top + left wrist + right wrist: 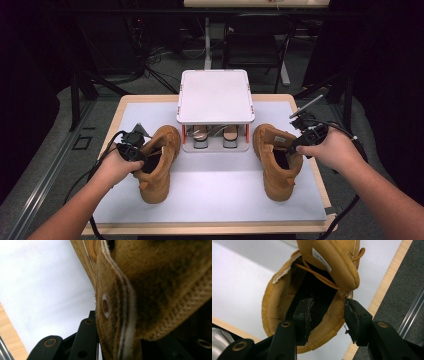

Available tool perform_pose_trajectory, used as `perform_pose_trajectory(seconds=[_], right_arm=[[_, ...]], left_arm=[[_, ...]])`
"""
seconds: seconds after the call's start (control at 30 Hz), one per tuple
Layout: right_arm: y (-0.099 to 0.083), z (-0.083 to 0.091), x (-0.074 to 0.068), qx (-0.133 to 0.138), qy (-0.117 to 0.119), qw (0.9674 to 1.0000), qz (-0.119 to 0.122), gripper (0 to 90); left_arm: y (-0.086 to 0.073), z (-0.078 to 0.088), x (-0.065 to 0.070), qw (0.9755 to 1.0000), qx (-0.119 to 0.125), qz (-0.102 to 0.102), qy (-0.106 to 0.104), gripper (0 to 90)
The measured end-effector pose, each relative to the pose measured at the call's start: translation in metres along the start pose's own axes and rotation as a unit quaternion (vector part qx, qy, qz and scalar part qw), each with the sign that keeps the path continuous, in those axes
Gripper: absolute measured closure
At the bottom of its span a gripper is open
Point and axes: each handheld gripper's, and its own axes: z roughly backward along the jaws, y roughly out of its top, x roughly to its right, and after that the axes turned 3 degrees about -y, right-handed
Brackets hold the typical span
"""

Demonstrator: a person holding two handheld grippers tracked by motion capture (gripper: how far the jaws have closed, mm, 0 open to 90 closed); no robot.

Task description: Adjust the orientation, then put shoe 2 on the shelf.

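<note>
Straddling the right boot's (pixel 312 302) collar, the right gripper (pixel 327 315) is half open; pads should be squeezed before lifting.

Bright table, dark surroundings, blurred close-ups

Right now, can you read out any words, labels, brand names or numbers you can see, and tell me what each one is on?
White label on the tongue of the right-hand boot: one line of dark print, too small and blurred to read.
Left-hand boot: no lettering visible; the metal eyelet is plain.
White rack: no text visible on its top.
Nothing else in these views carries readable writing.
</note>
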Motion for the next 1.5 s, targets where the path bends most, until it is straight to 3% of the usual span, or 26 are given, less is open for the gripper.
perform_pose_trajectory(seconds=[0.43, 0.8, 1.17, 1.37, 1.5], right_arm=[[-0.003, -0.009, 0.012, -0.008, -0.009, 0.9999, -0.011, 58.6], [-0.002, -0.024, 0.021, -0.027, 0.000, 0.9993, -0.025, 59.0], [-0.001, -0.039, 0.019, -0.039, 0.006, 0.9990, -0.024, 59.2], [-0.003, -0.047, 0.017, -0.031, 0.010, 0.9989, -0.035, 59.0], [-0.003, -0.049, 0.019, -0.041, 0.011, 0.9987, -0.027, 58.8]], left_arm=[[0.001, -0.001, 0.001, 0.9999, -0.006, -0.007, 0.006, 74.8], [0.002, -0.001, 0.002, 0.9999, -0.007, -0.009, 0.009, 74.8], [0.001, -0.001, 0.001, 0.9999, -0.005, -0.009, 0.006, 74.9], [0.001, -0.001, 0.001, 0.9999, -0.006, -0.009, 0.007, 74.9], [0.001, -0.001, 0.001, 0.9999, -0.005, -0.008, 0.006, 74.9]])
